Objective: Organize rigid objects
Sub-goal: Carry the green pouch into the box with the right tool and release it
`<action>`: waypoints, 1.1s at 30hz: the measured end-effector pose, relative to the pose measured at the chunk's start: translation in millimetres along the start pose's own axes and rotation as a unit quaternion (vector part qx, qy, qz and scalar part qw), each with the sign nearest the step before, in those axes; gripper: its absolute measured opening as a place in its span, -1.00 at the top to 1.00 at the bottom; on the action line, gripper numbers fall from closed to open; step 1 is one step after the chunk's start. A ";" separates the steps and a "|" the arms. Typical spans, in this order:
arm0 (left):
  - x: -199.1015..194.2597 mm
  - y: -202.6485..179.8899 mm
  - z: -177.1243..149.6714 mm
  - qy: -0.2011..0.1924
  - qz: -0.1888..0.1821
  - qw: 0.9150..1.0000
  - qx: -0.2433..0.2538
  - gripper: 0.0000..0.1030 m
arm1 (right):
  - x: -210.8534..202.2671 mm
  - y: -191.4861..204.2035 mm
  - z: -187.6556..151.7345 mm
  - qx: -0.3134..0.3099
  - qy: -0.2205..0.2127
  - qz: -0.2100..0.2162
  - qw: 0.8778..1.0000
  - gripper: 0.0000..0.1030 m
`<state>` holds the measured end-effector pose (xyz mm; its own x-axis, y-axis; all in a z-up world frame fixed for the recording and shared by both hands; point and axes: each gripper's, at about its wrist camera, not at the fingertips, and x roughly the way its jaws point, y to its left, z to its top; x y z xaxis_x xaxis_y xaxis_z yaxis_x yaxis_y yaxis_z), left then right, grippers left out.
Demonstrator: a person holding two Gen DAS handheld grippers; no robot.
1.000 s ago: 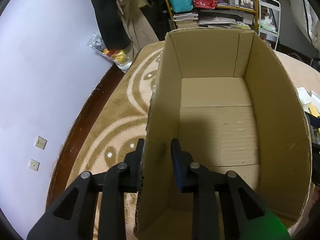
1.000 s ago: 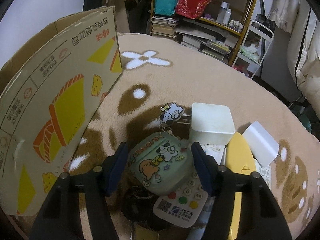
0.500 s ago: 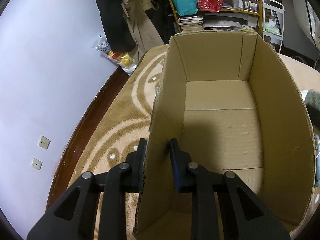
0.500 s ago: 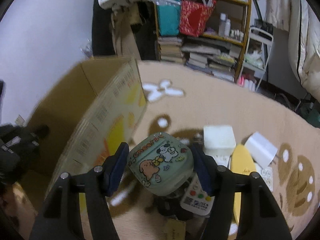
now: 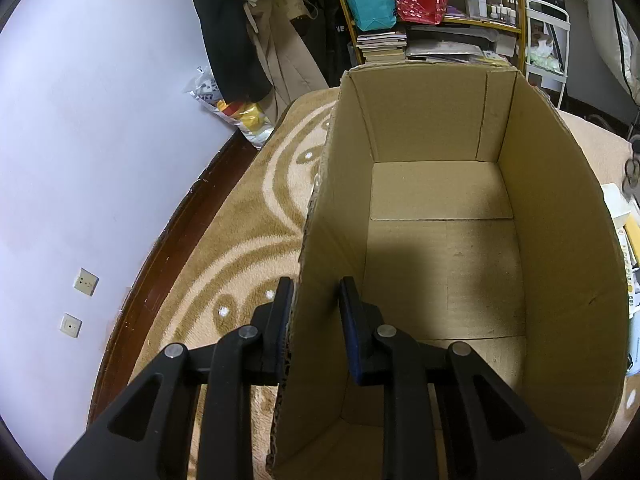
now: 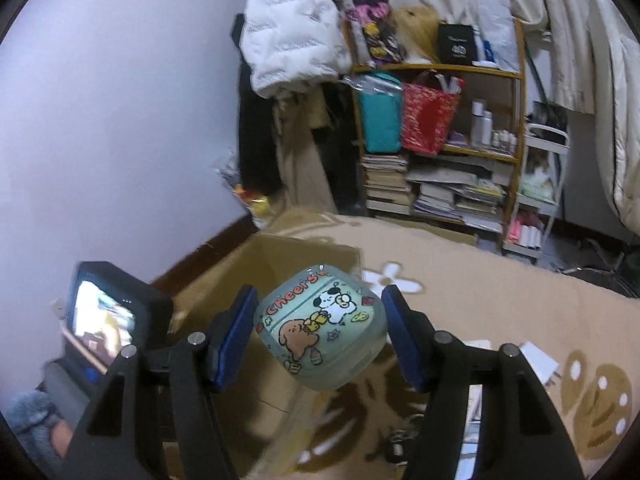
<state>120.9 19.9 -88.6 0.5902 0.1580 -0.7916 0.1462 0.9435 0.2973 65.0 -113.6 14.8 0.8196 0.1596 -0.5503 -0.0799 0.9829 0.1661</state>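
1. The left gripper (image 5: 314, 312) straddles the near left wall of the cardboard box (image 5: 444, 240): one finger stands outside the wall and the other inside. The outer finger lies against the cardboard; a narrow gap shows between the inner finger and the wall, so whether it clamps cannot be told.
2. The cardboard box stands upright and open on a beige patterned carpet (image 5: 248, 216). Its floor is bare cardboard, partly in shadow.
3. The right gripper (image 6: 320, 332) is partly open around a mint-green case (image 6: 322, 330) printed with cartoon dogs and the word "Cheers". The case sits tilted between the blue pads (image 6: 236, 334), raised off the carpet. Contact with the pads is hard to confirm, as slim gaps seem to show at both sides.
4. In the right wrist view the case is in front of the box's far corner, above the box's right wall; this part of the view is blurred.
5. To the lower right of the right wrist view, small things lie on the carpet: a white card (image 6: 538, 364) and a dark ring-shaped item (image 6: 398, 440), both indistinct.
6. A wooden shelf (image 6: 440, 136) with books, a teal bag (image 6: 378, 120) and a red bag (image 6: 428, 120) stands against the far wall.
7. A lit screen (image 6: 106, 320) on the other gripper's body shows at the left of the right wrist view.
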 end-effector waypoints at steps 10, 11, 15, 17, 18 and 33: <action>1.6 2.3 0.4 0.003 -0.002 1.000 -0.004 0.57 | 17.8 8.2 -12.7 0.033 0.036 0.050 0.998 -0.31; 1.4 2.5 0.1 0.004 -0.002 1.000 -0.005 0.57 | 18.4 7.3 -14.4 0.036 0.039 0.051 0.997 -0.31; 1.8 2.8 -0.1 0.003 -0.002 1.000 -0.005 0.56 | 21.1 8.2 -19.7 0.038 0.046 0.062 0.996 -0.31; 1.9 2.8 -0.1 0.003 -0.001 1.000 -0.004 0.56 | 21.1 11.8 -21.1 0.029 0.048 0.060 0.997 -0.31; 2.2 3.4 -0.4 0.003 -0.001 1.000 -0.004 0.56 | 22.5 13.4 -21.7 0.026 0.050 0.060 0.997 -0.31; 12.9 10.5 -2.2 0.037 -0.038 0.998 -0.028 0.58 | 31.6 -0.3 -29.1 0.050 0.062 0.050 0.996 -0.51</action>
<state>128.3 32.4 -96.9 0.5179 0.1042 -0.8490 0.1434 0.9679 0.2063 74.5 -106.2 -26.5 0.7333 0.2727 -0.6228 -0.0963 0.9485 0.3019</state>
